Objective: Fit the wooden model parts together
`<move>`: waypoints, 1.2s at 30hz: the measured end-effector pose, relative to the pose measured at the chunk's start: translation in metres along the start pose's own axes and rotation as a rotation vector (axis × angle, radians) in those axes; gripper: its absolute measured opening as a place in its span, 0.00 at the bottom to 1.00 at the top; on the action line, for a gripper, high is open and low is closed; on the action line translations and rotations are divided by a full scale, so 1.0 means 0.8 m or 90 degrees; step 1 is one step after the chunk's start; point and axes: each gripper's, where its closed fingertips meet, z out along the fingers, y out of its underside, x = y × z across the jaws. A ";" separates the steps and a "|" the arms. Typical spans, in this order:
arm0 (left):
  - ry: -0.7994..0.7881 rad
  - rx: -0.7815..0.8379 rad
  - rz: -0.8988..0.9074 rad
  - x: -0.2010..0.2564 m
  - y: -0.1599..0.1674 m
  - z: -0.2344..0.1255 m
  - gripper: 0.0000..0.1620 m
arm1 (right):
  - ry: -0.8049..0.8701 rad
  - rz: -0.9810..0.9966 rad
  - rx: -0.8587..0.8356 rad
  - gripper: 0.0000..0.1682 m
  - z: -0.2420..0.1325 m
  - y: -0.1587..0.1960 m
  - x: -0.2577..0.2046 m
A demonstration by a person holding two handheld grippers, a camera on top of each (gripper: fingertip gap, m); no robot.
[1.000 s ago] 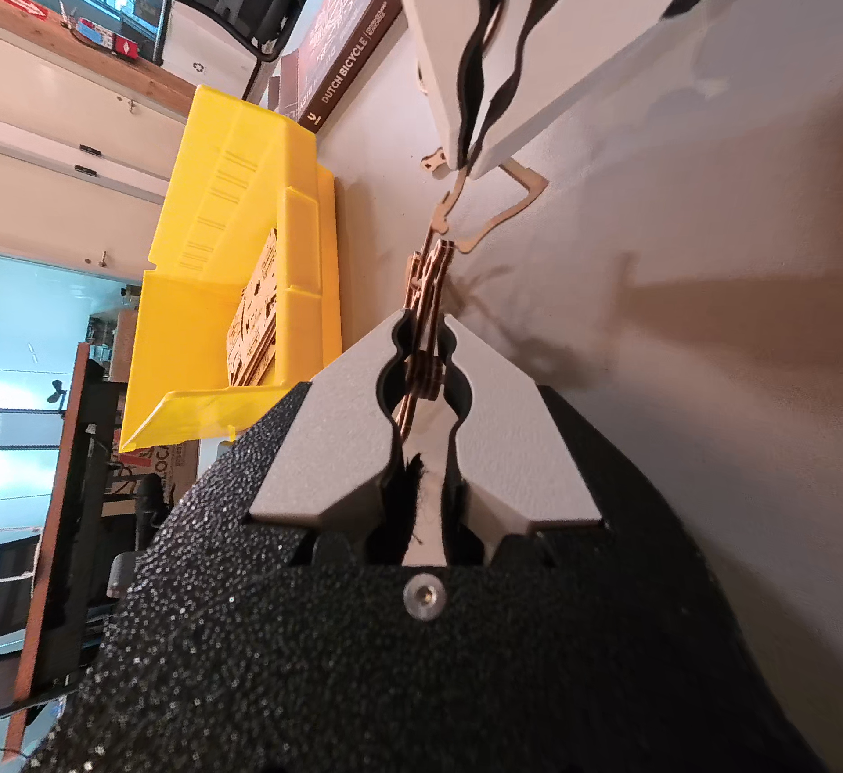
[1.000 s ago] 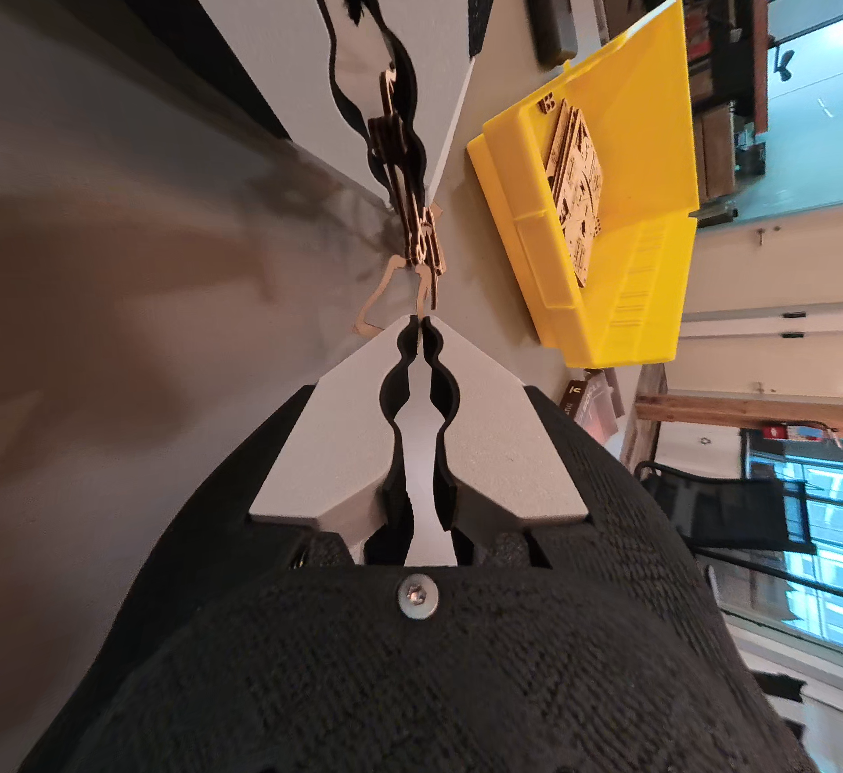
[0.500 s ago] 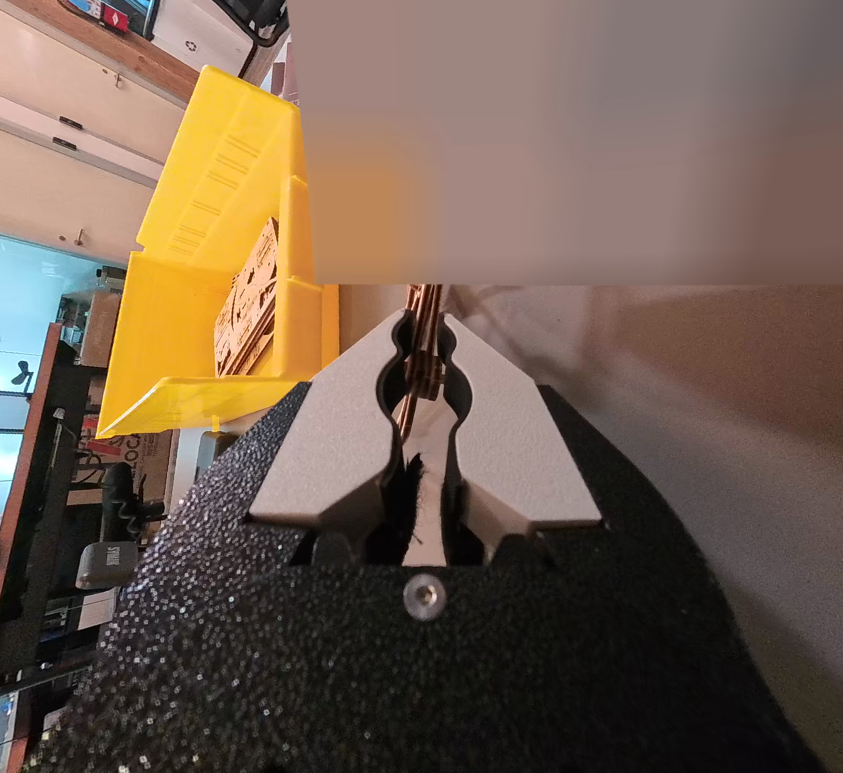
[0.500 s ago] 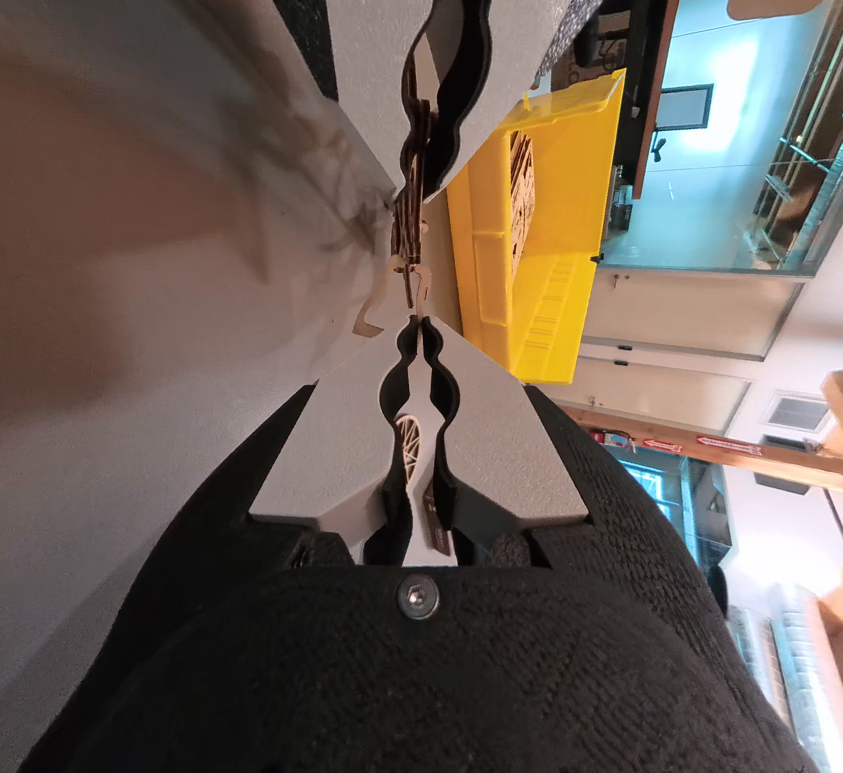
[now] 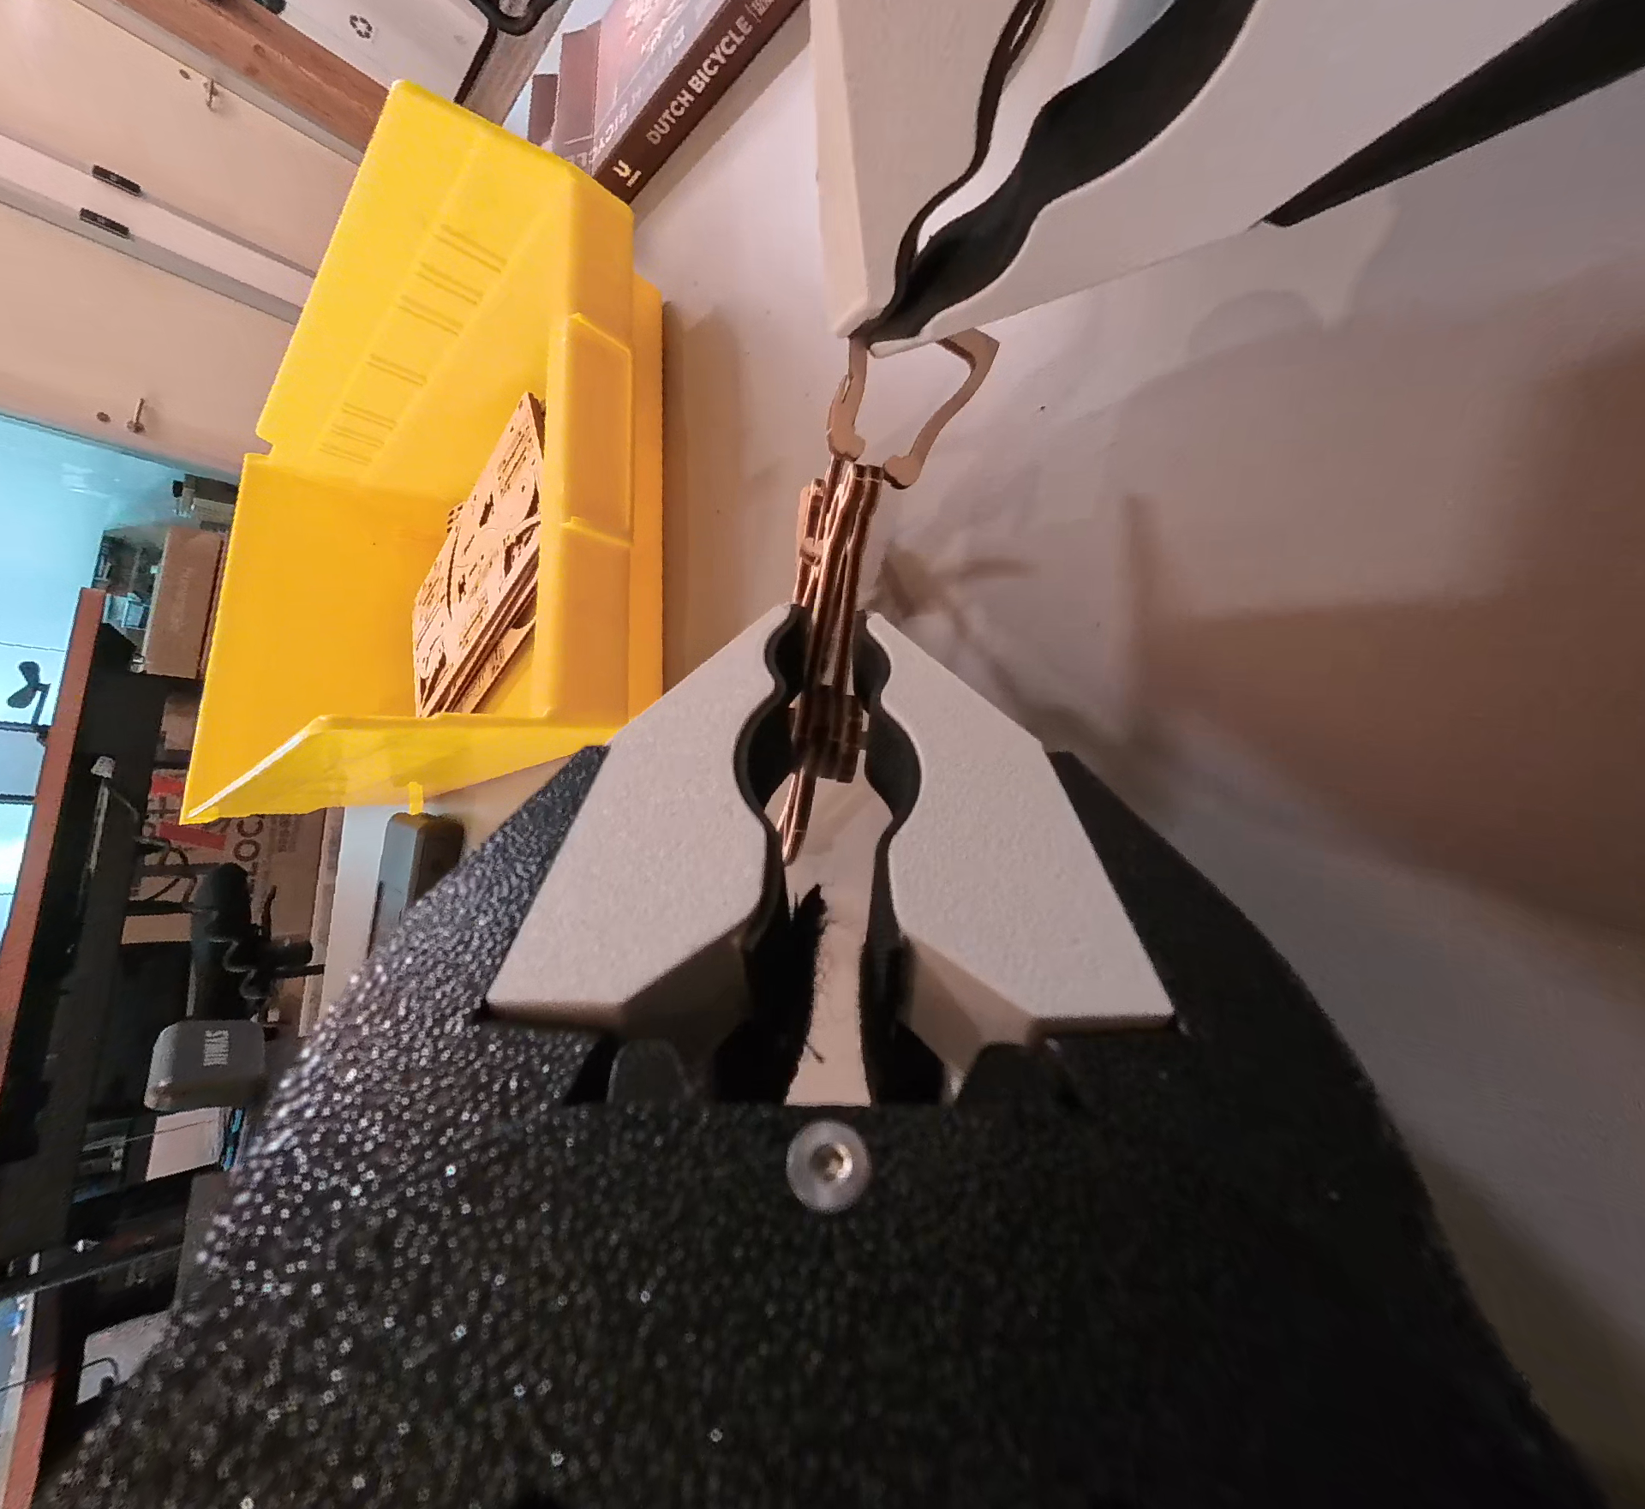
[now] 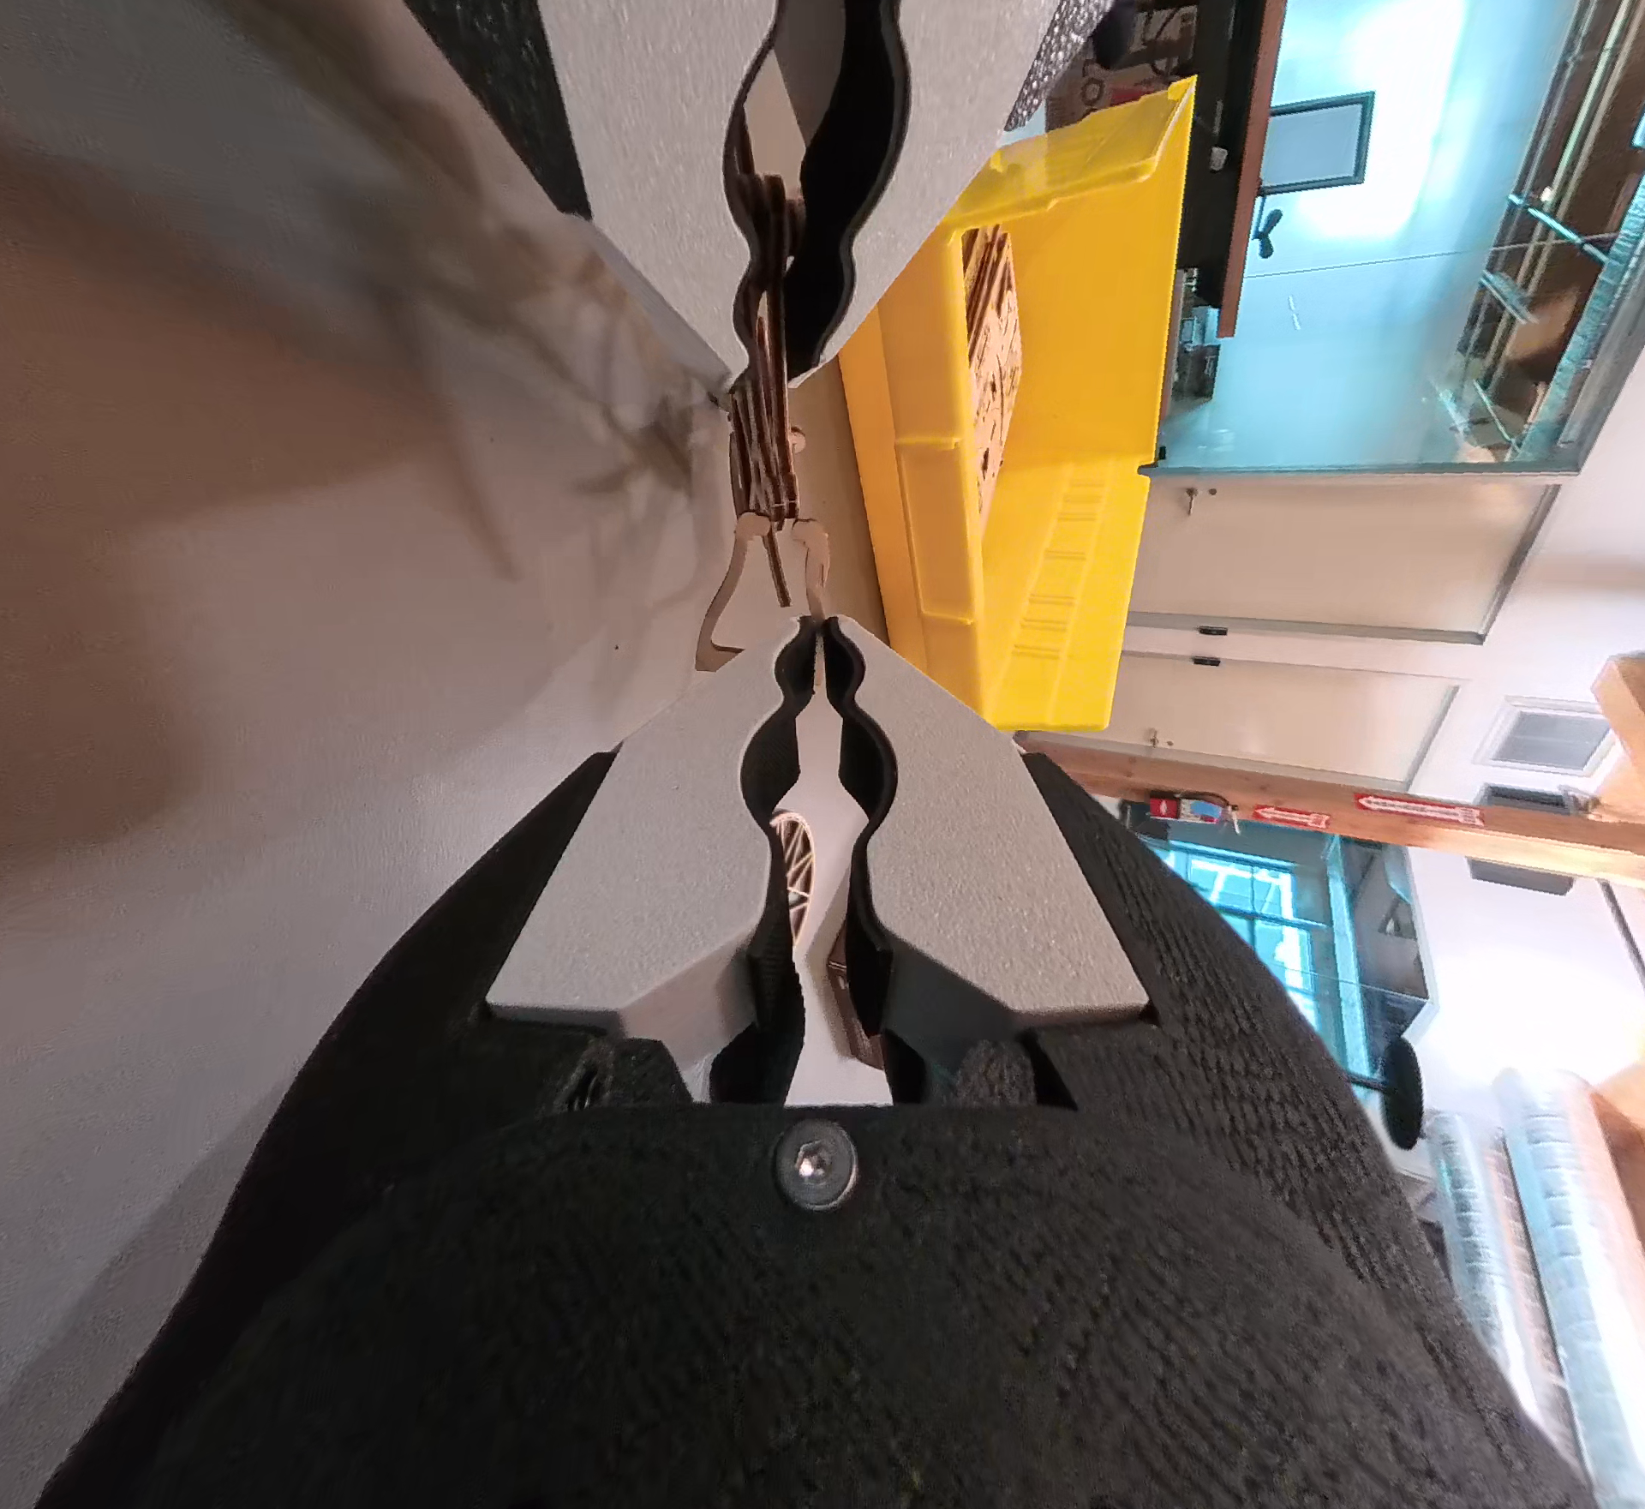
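My left gripper (image 5: 823, 620) is shut on a layered wooden model part (image 5: 832, 540) that sticks out past its tips. My right gripper (image 6: 814, 627) is shut at its very tips on a thin curved wooden part (image 6: 723, 616). The thin part's two prongs straddle the free end of the layered part (image 6: 761, 442). The two grippers face each other, tip to tip, just above the grey table. In the left wrist view the right gripper (image 5: 868, 337) comes in from the top with the thin part (image 5: 935, 420). In the right wrist view the left gripper (image 6: 764, 373) comes in from the top.
A yellow plastic bin (image 5: 374, 433) holding flat wooden part sheets (image 5: 485, 576) stands beside the work spot and also shows in the right wrist view (image 6: 1068, 416). A brown printed box (image 5: 703, 15) lies behind it. The grey table (image 5: 1335, 754) runs along the other side. About 6 cm separates my left fingertips from my right.
Both grippers have tilted and shifted while staying shut on their parts. The thin part's prongs have closed onto the end of the layered part.
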 end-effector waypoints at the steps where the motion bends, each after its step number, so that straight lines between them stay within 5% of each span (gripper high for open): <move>1: 0.000 -0.001 -0.002 0.000 0.000 0.000 0.05 | -0.002 0.003 0.000 0.00 0.000 0.000 0.000; 16: 0.012 0.012 0.014 0.005 -0.001 0.001 0.04 | -0.014 -0.010 0.026 0.00 0.001 -0.002 -0.003; 36: -0.052 -0.033 0.178 0.008 0.000 0.003 0.04 | -0.224 0.231 0.061 0.00 -0.003 -0.001 -0.025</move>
